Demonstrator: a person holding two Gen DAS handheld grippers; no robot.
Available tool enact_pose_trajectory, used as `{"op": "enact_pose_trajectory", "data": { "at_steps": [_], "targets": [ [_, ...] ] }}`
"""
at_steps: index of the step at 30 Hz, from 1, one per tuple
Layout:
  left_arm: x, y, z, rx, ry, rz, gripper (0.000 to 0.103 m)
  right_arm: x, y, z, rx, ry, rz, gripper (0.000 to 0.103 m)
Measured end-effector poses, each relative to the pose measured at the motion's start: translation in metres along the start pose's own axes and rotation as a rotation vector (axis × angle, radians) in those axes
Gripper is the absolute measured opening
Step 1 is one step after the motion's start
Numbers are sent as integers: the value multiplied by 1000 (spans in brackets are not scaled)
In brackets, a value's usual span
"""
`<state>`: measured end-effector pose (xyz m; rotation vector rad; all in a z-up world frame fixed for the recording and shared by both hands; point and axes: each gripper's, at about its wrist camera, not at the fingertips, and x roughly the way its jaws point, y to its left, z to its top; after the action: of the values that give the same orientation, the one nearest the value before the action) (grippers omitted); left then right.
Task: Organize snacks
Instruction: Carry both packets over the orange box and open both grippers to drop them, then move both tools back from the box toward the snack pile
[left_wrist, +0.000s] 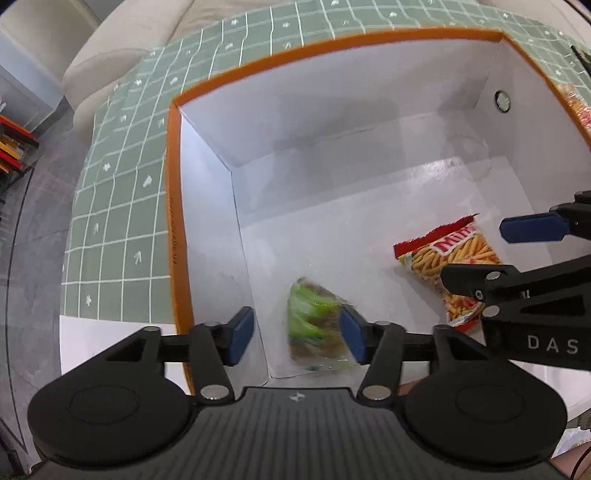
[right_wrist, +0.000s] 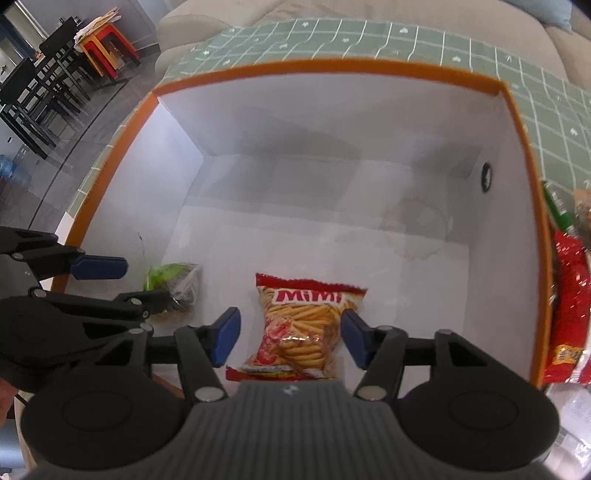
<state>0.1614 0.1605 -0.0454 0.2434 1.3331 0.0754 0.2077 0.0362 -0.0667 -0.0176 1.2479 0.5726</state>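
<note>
You are holding both grippers over a large box with an orange rim and white inner walls (left_wrist: 173, 206), which sits on a pale green cloth printed with a white grid (left_wrist: 122, 206). Your left black two-finger gripper with blue pads (left_wrist: 297, 334) points steeply down into the box with its jaws spread apart and nothing pressed between the pads. Just below it, a small clear packet with green and brown contents (left_wrist: 314, 328) lies on the white floor by the box's left wall, blurred in the left wrist view; the pad on that gripper's right side overlaps the packet's edge in the picture, though you cannot tell whether it touches.

Your right black gripper with blue pads (right_wrist: 290, 334) also points down into the box, jaws standing apart. Between and beneath its pads lies a red and yellow foil bag of stick snacks labelled "MiMi" (right_wrist: 303, 328), flat on the floor, with a clear gap at each pad. The two snacks lie near each other but apart, the green packet to the left of the red bag.

Outside the box's right wall, red snack packets (right_wrist: 569, 295) and a green one (right_wrist: 557, 210) wait on the cloth. A beige sofa (right_wrist: 406, 11) stands beyond the table
</note>
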Motion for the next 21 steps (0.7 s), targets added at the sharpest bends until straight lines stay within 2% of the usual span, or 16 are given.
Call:
{"op": "enact_pose_trajectory", "data": {
  "at_steps": [5,13,21],
  "targets": [
    [-27,-2,-5,5,-89,-4,71,-24,5,-2,-24,-68,-43,66],
    [-81,-11,-27,-130,-366,-23,74,-93,-5,-24,0,-297,-57,69],
    [-125,-49,-55,-151,-586,-154,74,-164,-32,-79,9,-528,-172,75]
  ]
}}
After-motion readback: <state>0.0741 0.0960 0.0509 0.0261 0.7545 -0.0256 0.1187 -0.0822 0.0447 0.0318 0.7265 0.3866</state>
